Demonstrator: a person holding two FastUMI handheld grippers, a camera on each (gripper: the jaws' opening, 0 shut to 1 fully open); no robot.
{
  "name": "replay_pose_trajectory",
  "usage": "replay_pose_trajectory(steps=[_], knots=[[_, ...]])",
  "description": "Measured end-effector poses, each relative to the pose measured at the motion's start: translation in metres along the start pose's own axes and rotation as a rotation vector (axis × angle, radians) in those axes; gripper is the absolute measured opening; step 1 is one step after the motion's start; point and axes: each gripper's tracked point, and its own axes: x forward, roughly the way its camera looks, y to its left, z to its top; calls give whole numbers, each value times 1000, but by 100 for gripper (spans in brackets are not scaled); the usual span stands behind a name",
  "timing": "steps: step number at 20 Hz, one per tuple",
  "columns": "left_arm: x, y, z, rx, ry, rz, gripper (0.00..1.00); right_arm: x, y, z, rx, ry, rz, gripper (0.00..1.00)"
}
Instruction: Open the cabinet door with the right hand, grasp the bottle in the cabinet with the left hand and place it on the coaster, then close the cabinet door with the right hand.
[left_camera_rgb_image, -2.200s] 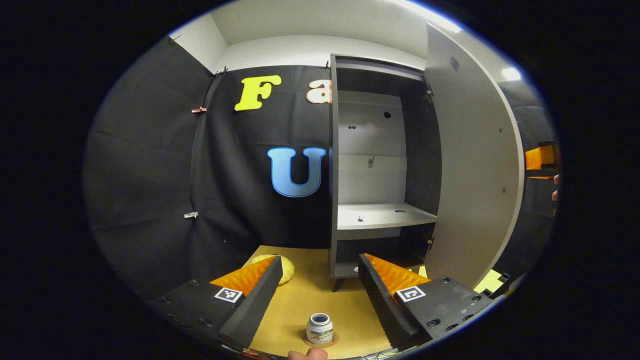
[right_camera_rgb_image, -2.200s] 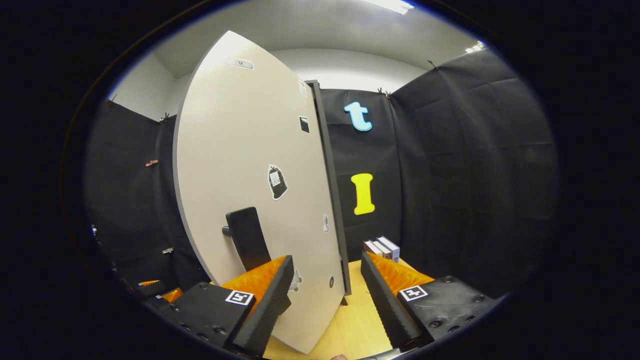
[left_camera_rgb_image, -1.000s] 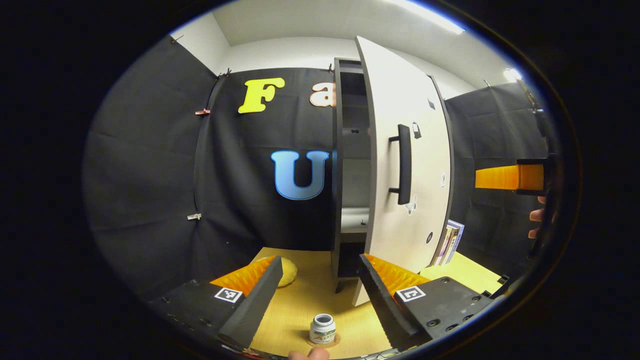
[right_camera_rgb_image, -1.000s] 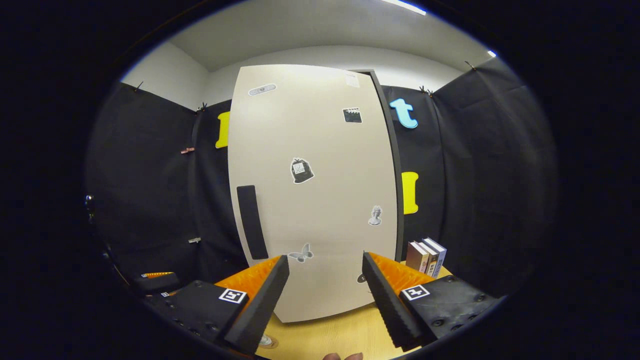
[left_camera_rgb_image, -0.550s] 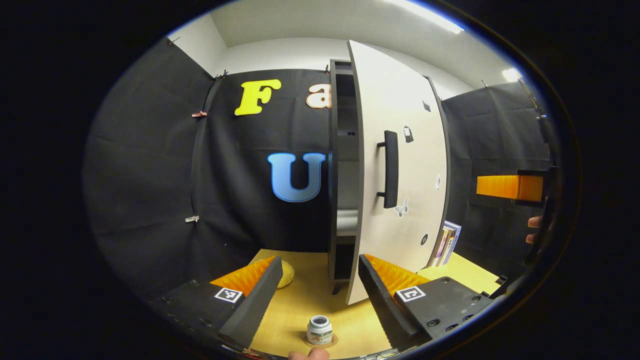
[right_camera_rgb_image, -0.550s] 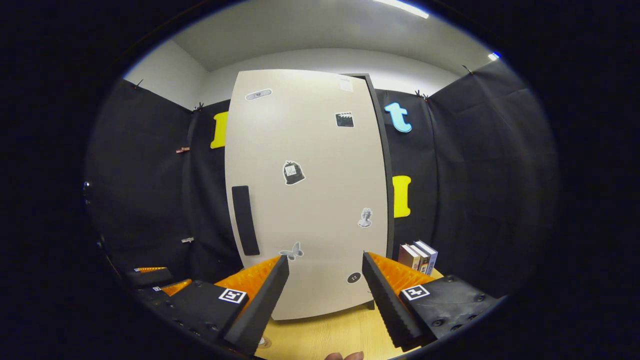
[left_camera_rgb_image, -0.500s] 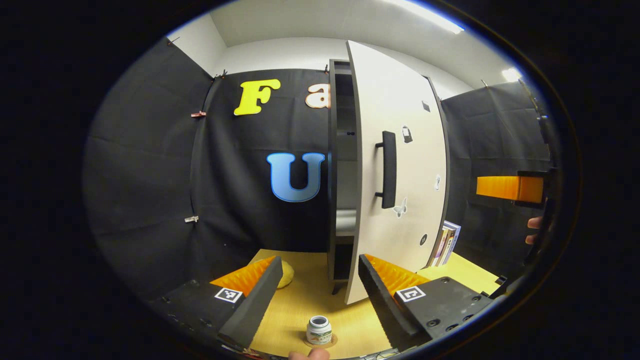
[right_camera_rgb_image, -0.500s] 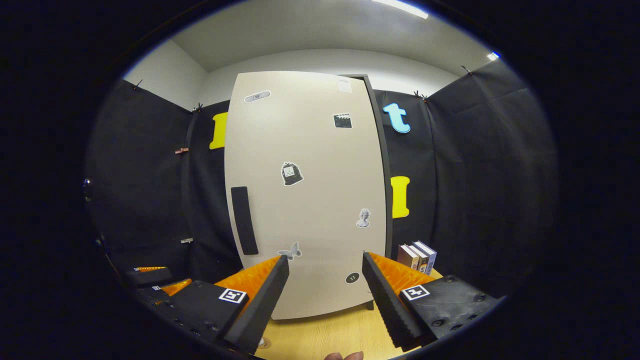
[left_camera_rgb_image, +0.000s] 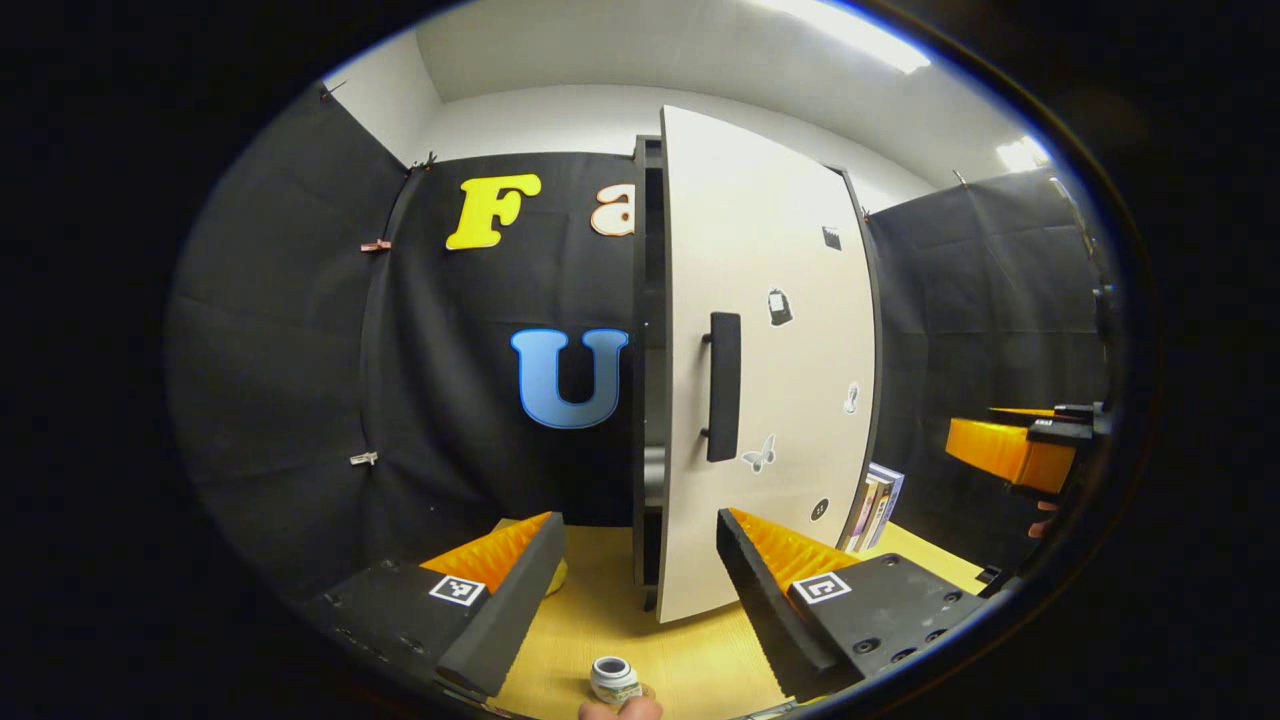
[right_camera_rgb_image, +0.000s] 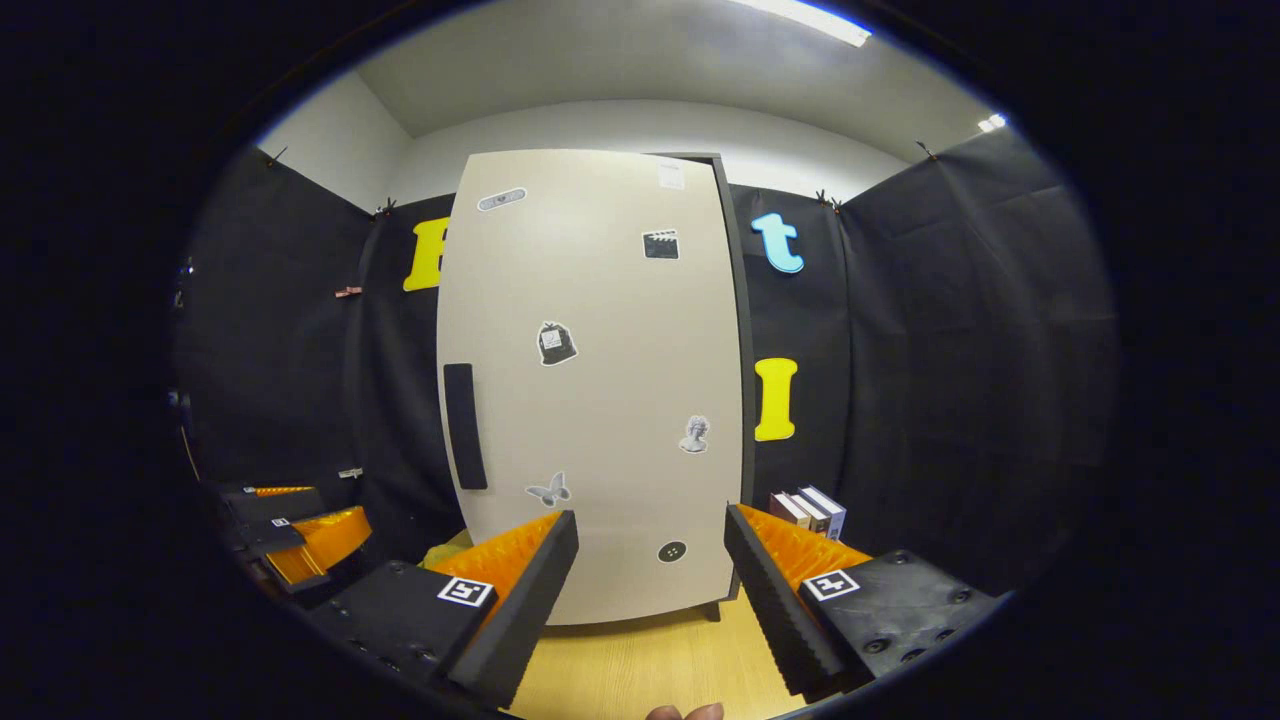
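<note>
The bottle (left_camera_rgb_image: 613, 679) stands on the wooden table (left_camera_rgb_image: 690, 660) at 6 o'clock in the left gripper view, with the coaster barely visible under it. At 12 o'clock the cabinet door (left_camera_rgb_image: 760, 340) sits nearly closed, a thin gap at its handle (left_camera_rgb_image: 722, 385) side. Left gripper (left_camera_rgb_image: 630, 590) and right gripper (right_camera_rgb_image: 650, 590) gape wide, empty. Books (right_camera_rgb_image: 810, 510) stand at 3 o'clock of the cabinet

Matt smooth cabinet door (right_camera_rgb_image: 600, 400), pale wood-grain table (right_camera_rgb_image: 650, 665), black cloth wall (left_camera_rgb_image: 300, 350)
</note>
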Motion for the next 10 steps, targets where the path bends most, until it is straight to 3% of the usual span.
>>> replay_pose_trajectory(steps=[10], knots=[[11, -17, 19, 10, -37, -15, 95, -3, -6, -8, -16, 1, -13, 96]])
